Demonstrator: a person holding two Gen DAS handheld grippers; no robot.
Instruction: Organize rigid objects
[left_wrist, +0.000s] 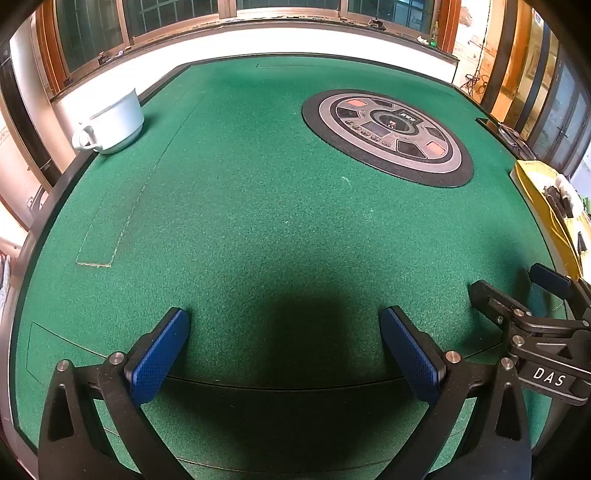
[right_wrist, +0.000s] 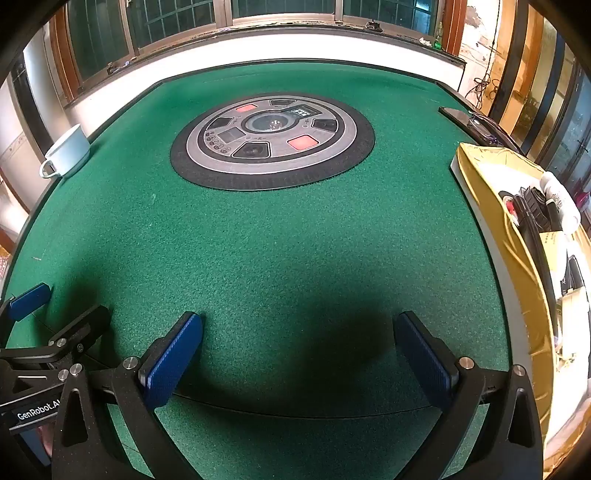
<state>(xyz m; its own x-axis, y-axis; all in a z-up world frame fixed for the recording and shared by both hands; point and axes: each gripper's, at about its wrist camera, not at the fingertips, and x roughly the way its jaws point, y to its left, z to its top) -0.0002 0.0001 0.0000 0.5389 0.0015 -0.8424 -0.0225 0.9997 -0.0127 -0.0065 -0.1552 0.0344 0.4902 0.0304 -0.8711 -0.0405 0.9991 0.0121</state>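
The left gripper (left_wrist: 284, 325) is released: its blue-padded jaws stand wide apart above the green felt table (left_wrist: 258, 206), with nothing between them. The right gripper (right_wrist: 297, 328) is likewise released, jaws spread over bare felt and holding nothing. Both units sit side by side near the table's near edge — the right gripper is visible at the right margin of the left wrist view, and the left gripper at the left margin of the right wrist view. A pale blue cup (left_wrist: 112, 123) with a side handle stands upright at the far left edge of the table, well apart from both grippers; the handle faces the near-left. A circular control panel (left_wrist: 388, 136) with a grey ring, dark buttons and two red buttons is set into the felt toward the centre of the table. At the right edge of the table rests a yellow-lined box (right_wrist: 491, 192), open at the top, containing several rigid items — a white cylindrical container (right_wrist: 561, 203) and dark objects (right_wrist: 535, 206) whose identity cannot be determined. A dark flat item lies at the far right edge beyond the box. Windows with wooden frames run along the far wall.
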